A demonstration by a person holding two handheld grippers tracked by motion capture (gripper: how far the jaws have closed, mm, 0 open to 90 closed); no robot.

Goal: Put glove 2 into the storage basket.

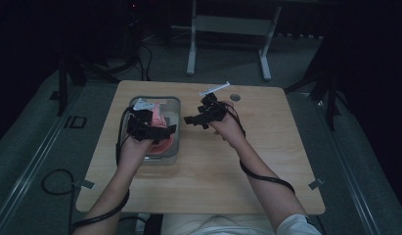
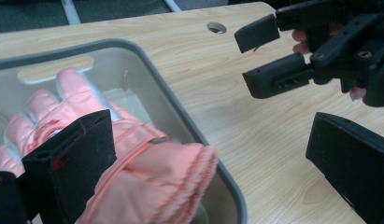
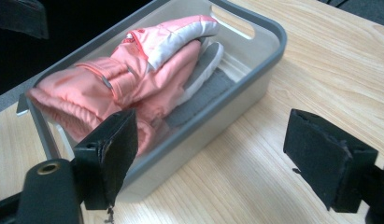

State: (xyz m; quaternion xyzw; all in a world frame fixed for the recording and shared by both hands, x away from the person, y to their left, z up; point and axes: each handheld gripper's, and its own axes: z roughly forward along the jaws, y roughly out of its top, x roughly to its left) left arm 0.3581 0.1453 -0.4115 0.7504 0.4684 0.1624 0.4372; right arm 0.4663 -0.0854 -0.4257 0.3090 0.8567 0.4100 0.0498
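Note:
A grey plastic bin [image 1: 175, 103] sits left of the wooden table's middle and holds pink padded gloves [image 1: 158, 117] with white and grey palms. My left gripper [image 1: 152, 128] hovers over the bin's near end. In the left gripper view its jaws [image 2: 213, 130] stand wide apart above a glove's cuff [image 2: 157, 177], pressing on nothing. My right gripper [image 1: 198, 112] hangs just right of the bin, turned toward it. It is open too [image 3: 215, 135], with bare table between its jaws and the gloves [image 3: 147, 70] lying in the bin [image 3: 273, 37] ahead.
A thin white stick-like object [image 1: 214, 89] lies near the table's far edge, beside a round hole [image 1: 234, 97] in the tabletop. Bare wood stretches to the right and front of the bin. A white table frame [image 1: 228, 24] stands on the floor beyond.

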